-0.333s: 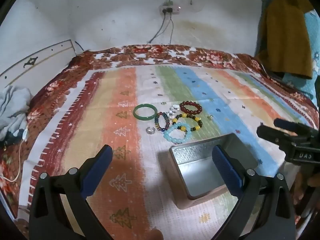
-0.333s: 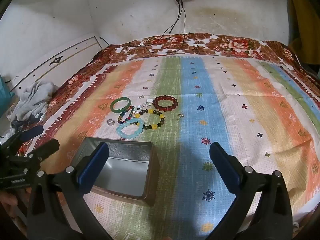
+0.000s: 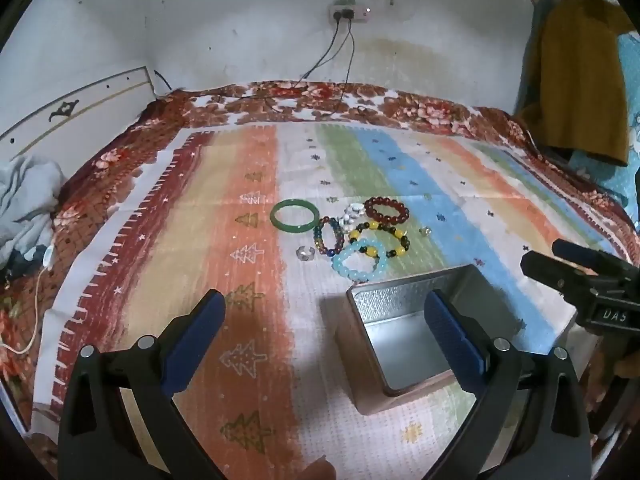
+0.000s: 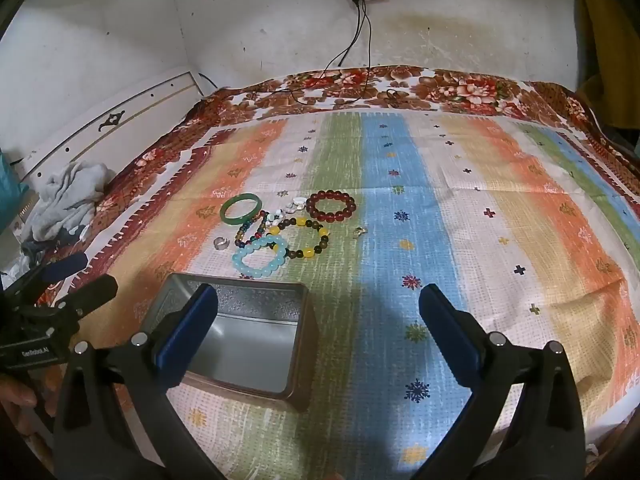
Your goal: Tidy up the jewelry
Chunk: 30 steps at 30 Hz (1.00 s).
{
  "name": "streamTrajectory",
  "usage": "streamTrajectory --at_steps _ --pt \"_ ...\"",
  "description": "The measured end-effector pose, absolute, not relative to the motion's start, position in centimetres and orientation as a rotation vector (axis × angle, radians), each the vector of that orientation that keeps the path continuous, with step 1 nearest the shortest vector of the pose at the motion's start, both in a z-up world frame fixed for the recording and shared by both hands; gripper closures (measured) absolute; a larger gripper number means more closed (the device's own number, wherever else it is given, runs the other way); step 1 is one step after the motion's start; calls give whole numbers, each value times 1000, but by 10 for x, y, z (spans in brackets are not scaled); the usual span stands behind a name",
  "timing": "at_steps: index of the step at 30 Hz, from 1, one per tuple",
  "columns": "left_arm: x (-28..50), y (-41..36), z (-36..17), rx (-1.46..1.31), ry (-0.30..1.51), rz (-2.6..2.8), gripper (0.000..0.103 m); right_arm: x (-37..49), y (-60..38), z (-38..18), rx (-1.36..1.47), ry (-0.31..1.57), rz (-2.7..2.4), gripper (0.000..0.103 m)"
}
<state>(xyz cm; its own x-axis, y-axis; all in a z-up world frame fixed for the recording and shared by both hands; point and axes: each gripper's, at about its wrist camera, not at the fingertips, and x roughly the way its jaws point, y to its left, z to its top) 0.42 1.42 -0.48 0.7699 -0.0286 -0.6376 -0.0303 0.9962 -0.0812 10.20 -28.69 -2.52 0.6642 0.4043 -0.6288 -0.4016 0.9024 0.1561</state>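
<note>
A cluster of jewelry lies on the striped bedspread: a green bangle [image 3: 295, 215] [image 4: 241, 209], a dark red bead bracelet [image 3: 387, 210] [image 4: 331, 205], a light blue bead bracelet [image 3: 360, 266] [image 4: 260, 256], a yellow-and-dark bead bracelet [image 3: 380, 239] [image 4: 306, 238], a multicoloured bead bracelet [image 3: 329, 236], a silver ring [image 3: 304, 254] [image 4: 221, 243] and small white pieces [image 3: 352, 215]. An open empty metal tin [image 3: 404, 336] [image 4: 236, 332] stands nearer than the cluster. My left gripper [image 3: 324, 334] and right gripper [image 4: 316, 330] are open, empty, hovering short of the jewelry.
The bed meets a white wall with a power strip [image 3: 349, 12] and hanging cables. Crumpled grey cloth [image 3: 24, 204] lies at the left edge. A brown garment [image 3: 580, 80] hangs at the right. A small metal charm [image 4: 360, 232] lies right of the bracelets.
</note>
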Motion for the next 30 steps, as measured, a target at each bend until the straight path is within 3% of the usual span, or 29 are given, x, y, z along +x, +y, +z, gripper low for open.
streamTrajectory --at_steps 30 --pt "4 12 -7 -71 714 14 6 103 -281 -25 -9 716 453 4"
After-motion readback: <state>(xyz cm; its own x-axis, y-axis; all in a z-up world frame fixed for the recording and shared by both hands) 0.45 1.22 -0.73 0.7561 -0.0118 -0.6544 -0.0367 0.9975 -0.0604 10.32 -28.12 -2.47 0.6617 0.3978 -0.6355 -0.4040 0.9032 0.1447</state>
